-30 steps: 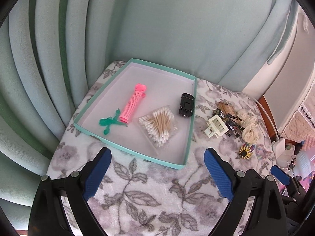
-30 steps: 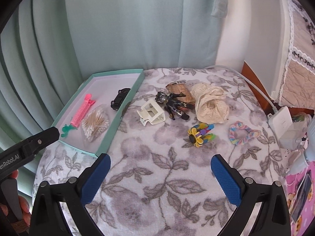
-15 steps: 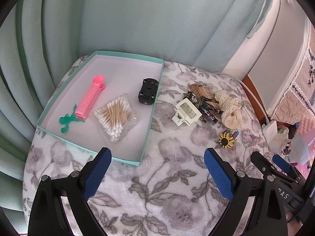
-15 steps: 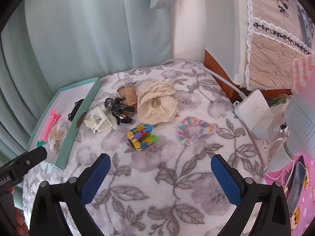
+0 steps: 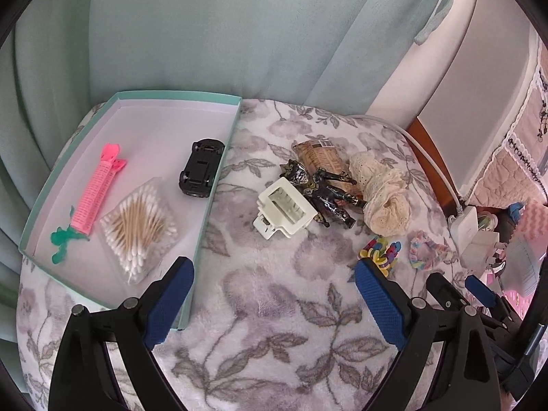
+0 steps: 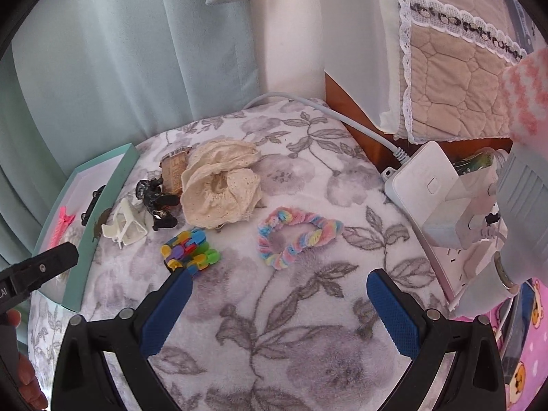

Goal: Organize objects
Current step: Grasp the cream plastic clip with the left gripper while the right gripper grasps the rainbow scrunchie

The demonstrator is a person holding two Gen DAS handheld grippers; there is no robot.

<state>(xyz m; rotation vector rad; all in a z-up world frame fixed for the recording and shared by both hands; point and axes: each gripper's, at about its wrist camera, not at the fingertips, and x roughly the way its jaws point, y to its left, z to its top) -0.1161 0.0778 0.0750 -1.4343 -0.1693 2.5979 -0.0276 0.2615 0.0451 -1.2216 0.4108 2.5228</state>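
Against pale green curtains, the flowered bench [image 5: 260,294] holds a tray [image 5: 219,167] at its left edge already containing a toy car [image 5: 200,166], cotton swabs [image 5: 138,229] and a pink curler [image 5: 96,191], while a white clip [image 5: 284,207], figurine [image 5: 325,188], lace cloth [image 6: 219,185], colourful toy [image 6: 190,248] and scrunchie [image 6: 298,236] lie outside it, with left tongs [image 5: 274,294] and right tongs [image 6: 279,303] both spread and empty.

Pale green curtain [image 5: 212,34] hangs in deep folds behind the table, daylight glowing through it. White wall [image 6: 291,34] strip right of the curtain. Table covered by fuzzy white cloth [image 6: 291,325] with grey flower-and-leaf print. Brown wood furniture [image 6: 356,116] edge at the far right, draped with a beige quilted cover [image 6: 455,68] trimmed in white lace. White power strip [image 6: 421,185] at the table's right edge, plugs in it, its grey cable [image 6: 308,106] curving back along the table's rim. Pink cartoon-print fabric [image 6: 527,370] low right.
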